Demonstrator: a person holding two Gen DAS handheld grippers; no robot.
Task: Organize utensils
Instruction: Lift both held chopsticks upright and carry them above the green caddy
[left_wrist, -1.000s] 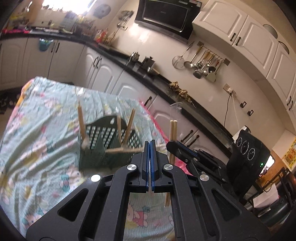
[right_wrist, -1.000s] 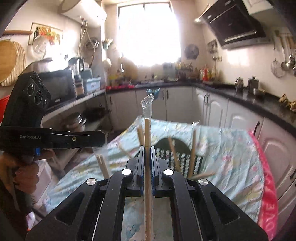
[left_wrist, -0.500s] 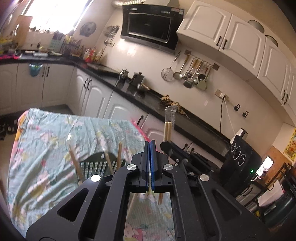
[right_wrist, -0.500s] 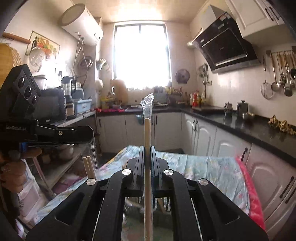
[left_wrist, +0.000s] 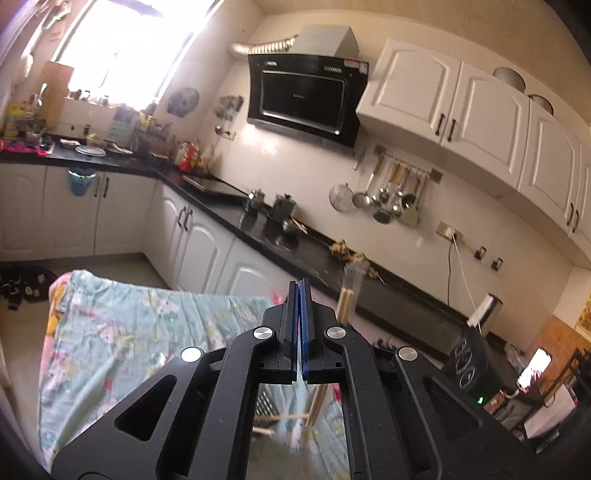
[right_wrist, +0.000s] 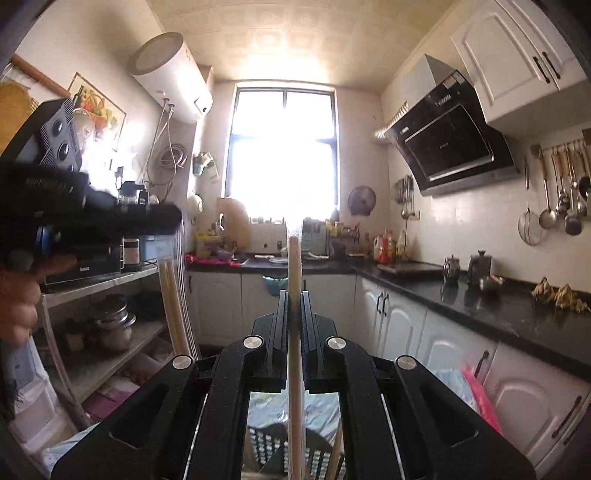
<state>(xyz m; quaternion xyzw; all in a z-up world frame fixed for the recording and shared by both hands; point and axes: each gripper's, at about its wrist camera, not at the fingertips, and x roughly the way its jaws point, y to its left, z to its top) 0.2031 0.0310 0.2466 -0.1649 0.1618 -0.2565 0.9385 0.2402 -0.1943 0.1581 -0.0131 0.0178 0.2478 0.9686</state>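
- Chopsticks in a clear plastic sleeve (right_wrist: 294, 332) stand upright between the fingers of the right tool (right_wrist: 294, 302), which is pressed together and pinching them. The wrapper's tip rises above the fingers toward the bright window (right_wrist: 282, 147).
- The left tool (left_wrist: 300, 295) has its blue-padded fingers pressed together with nothing visible between them. It is raised and tilted, facing the kitchen wall.
- In the right wrist view, the left tool (right_wrist: 159, 221) appears at the left edge, held by a hand (right_wrist: 18, 295). A second sleeved pair of chopsticks (right_wrist: 175, 295) hangs just beside its tip; whether it is clamped there cannot be told.
- In the left wrist view, sleeved chopsticks (left_wrist: 349, 295) stick up just right of the left tool's fingers.
- A dark perforated basket (right_wrist: 266, 450) lies below the right tool, with wooden sticks leaning in it.
- The desk is covered by a pale green cartoon-print cloth (left_wrist: 110, 332).
- The room is a kitchen with white cabinets (left_wrist: 443, 103), a black countertop (right_wrist: 480, 306), a black range hood (left_wrist: 303, 99) and hanging ladles (left_wrist: 388, 199).
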